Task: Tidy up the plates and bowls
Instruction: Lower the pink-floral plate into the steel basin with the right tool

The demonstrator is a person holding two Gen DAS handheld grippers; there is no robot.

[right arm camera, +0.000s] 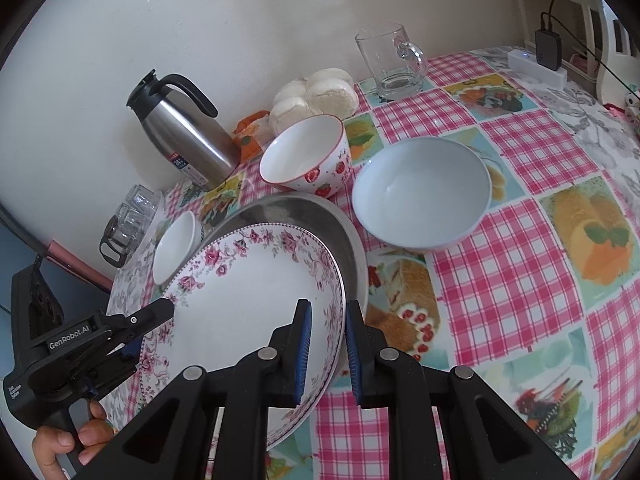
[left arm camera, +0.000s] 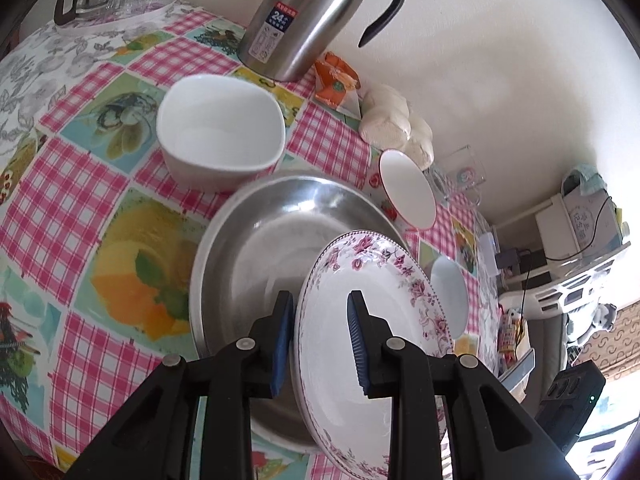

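Both hand-held grippers are clamped on the rim of one flowered plate (left arm camera: 372, 336): the left hand-held gripper (left arm camera: 320, 336) on one edge, the right hand-held gripper (right arm camera: 326, 344) on the opposite edge. The plate is tilted over a steel basin (left arm camera: 256, 240) on the checked tabletop (left arm camera: 80, 208), with a square white bowl (left arm camera: 220, 128) and a strawberry bowl (right arm camera: 306, 156) near

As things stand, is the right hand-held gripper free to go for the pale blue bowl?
Probably not yet: the right hand-held gripper is shut on the floral-rimmed plate, shared with the left hand-held gripper. The pale blue bowl sits uncovered nearby.
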